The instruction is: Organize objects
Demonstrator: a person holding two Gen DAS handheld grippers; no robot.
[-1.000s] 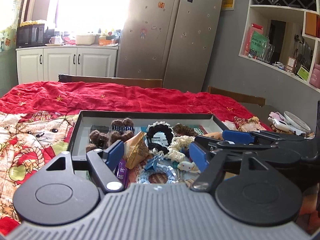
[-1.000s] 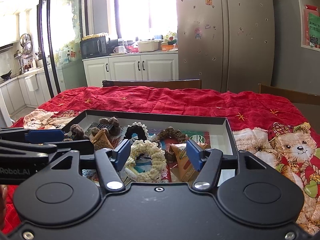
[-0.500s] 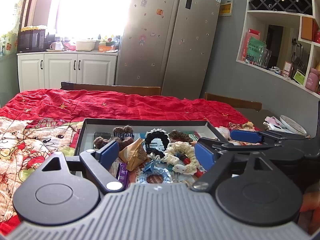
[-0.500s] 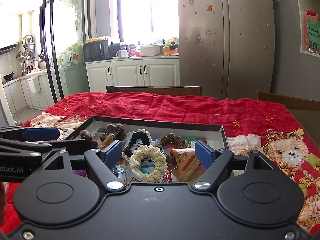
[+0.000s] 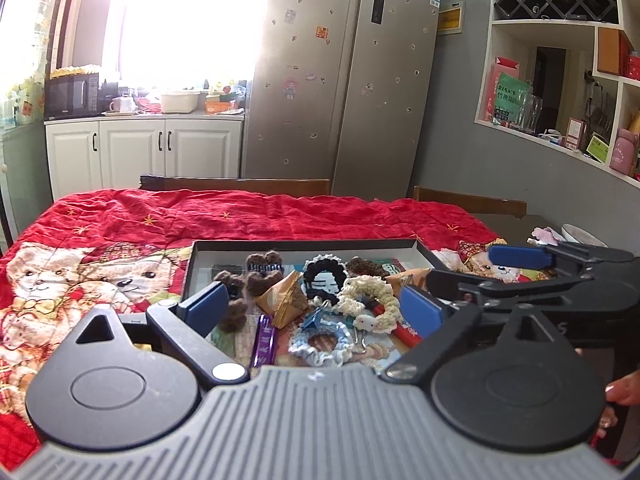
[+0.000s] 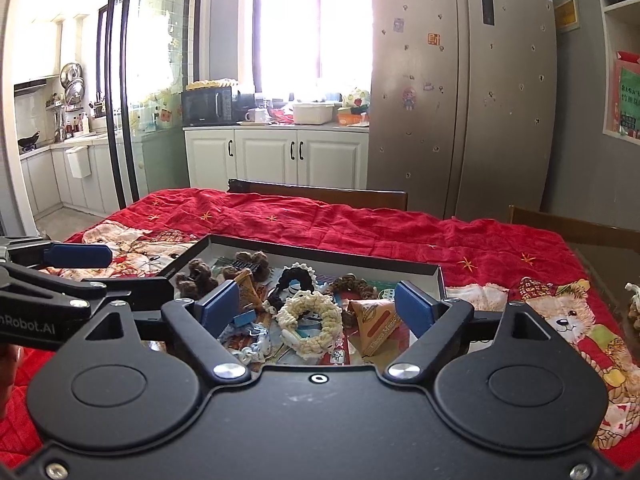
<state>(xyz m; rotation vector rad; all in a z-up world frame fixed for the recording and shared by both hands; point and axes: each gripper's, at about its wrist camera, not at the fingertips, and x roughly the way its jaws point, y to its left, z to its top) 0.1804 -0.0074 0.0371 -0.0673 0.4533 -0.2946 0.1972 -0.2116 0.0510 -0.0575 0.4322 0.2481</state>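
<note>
While both of your tools hang over the near edge of the tray, neither one touches anything.

Left gripper: your blue pads stand wide apart with nothing between them; it sits left of the other tool, over the near left part of the tray.
Right gripper: pads likewise spread, nothing held; seen from your left camera it lies at the right, over the tray's near right corner.
Tray: black rim, pale floor, resting on the table just beyond both tools.
Cream scrunchie: knitted ring lying flat, centred between your right pads in that view, just right of the tray's middle.
Black scrunchie: white-edged, just beyond the cream one.
Blue scrunchie: near edge of the tray, beside the purple packet.
Brown knitted pieces: clustered in the far left part of the tray.
Gold pyramid packet: between the brown pieces and the black scrunchie.
Cone snack packet: right part of the tray, on its side.
Red quilt: bear-printed cover spread across the table under the tray.
Fridge: far wall, behind the chairs.
</note>
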